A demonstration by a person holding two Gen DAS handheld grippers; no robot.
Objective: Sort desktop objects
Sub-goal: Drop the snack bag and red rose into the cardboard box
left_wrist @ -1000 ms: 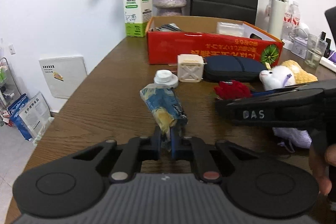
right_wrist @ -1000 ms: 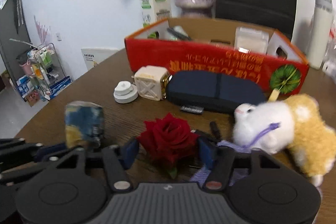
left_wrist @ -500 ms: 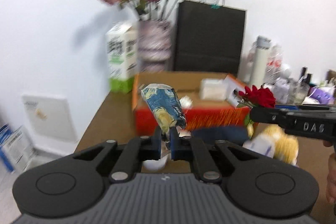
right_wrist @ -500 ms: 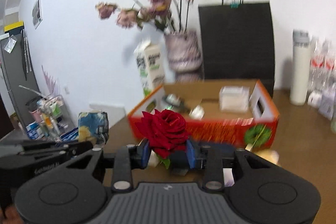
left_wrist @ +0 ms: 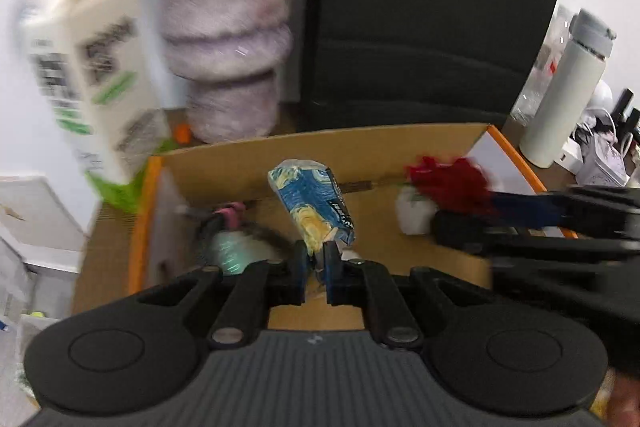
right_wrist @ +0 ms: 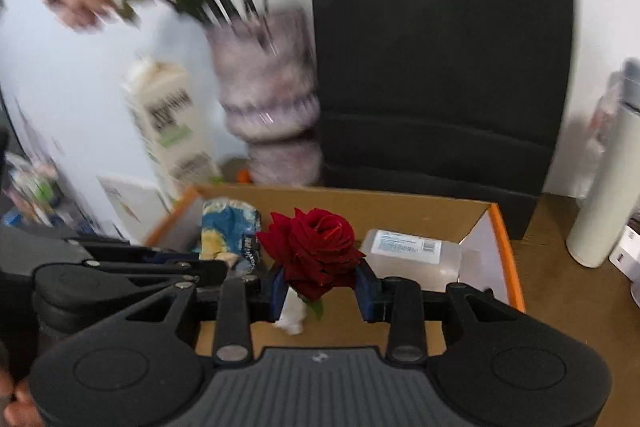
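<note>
Your left tool (left_wrist: 316,259) is clamped on the blue-and-yellow packet (left_wrist: 312,203) — your right tool (right_wrist: 324,287) clamps the red rose (right_wrist: 312,247) — both above the open cardboard box (right_wrist: 400,205).

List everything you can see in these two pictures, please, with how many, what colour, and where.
Cardboard box: one, brown inside with orange edges, on the table.
Blue and yellow packet: one, held above the box.
Red rose: one, held above the box.
Clear plastic case: one, white label, inside the box.
Milk carton: one, white and green, behind the box.
Vase: one, pinkish, with flowers, behind the box.
Paper bag: one, black, against the wall.
Flask: one, white, right of the box.
Left gripper: black, shut on the packet.
Right gripper: black, shut on the rose.
</note>
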